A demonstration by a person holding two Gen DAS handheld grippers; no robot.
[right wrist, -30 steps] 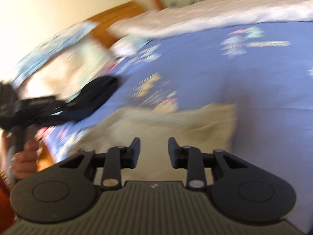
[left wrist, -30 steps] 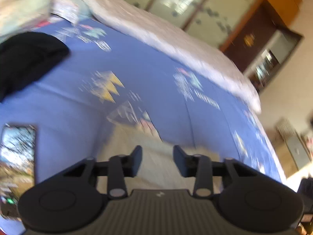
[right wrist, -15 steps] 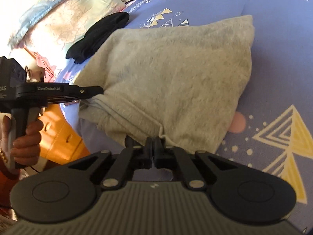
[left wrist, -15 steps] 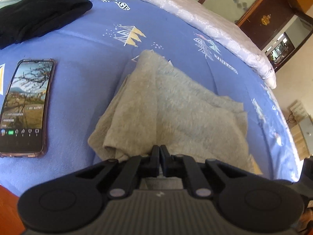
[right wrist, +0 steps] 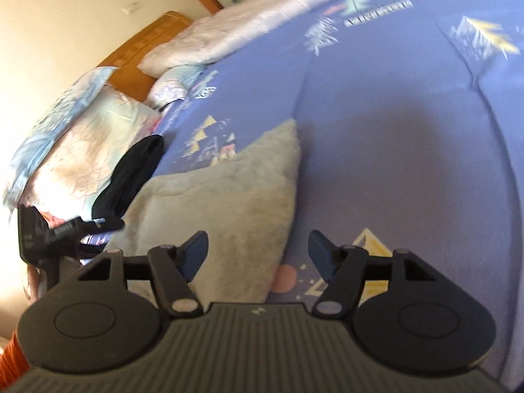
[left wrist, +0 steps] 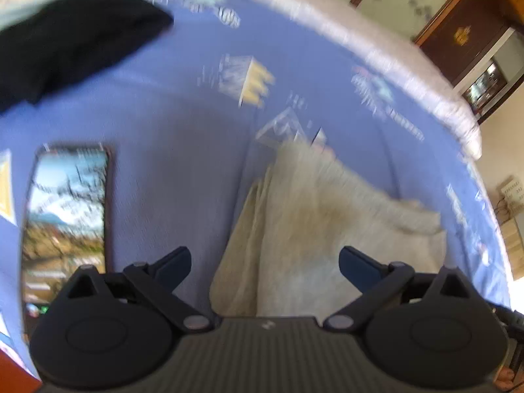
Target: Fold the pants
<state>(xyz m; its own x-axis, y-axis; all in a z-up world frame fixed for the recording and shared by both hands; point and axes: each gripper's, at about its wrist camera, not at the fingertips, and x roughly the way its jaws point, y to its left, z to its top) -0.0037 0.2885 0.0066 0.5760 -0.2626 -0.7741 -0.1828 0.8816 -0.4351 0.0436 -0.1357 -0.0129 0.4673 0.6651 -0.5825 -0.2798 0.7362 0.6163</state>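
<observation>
The beige pants (left wrist: pixel 321 226) lie folded in a thick stack on the blue patterned bedsheet (left wrist: pixel 170 124). My left gripper (left wrist: pixel 264 262) is open wide, empty, just above the near edge of the stack. In the right wrist view the pants (right wrist: pixel 229 203) lie ahead and to the left. My right gripper (right wrist: pixel 258 250) is open wide and empty over the stack's near right corner. The left gripper also shows in the right wrist view (right wrist: pixel 108 224), at the far left by the stack's left edge. Both views are blurred.
A phone (left wrist: pixel 65 216) with a lit screen lies on the sheet left of the pants. A black garment (left wrist: pixel 68 39) lies at the far left, also in the right wrist view (right wrist: pixel 131 177). Pillows (right wrist: pixel 75 140), a rolled quilt (right wrist: pixel 262 16) and a wooden headboard (right wrist: pixel 144 55) lie beyond.
Half a second ago both grippers were shut on the near edge of the pants. Both have opened wide and let go, and drawn back and up from the stack.
</observation>
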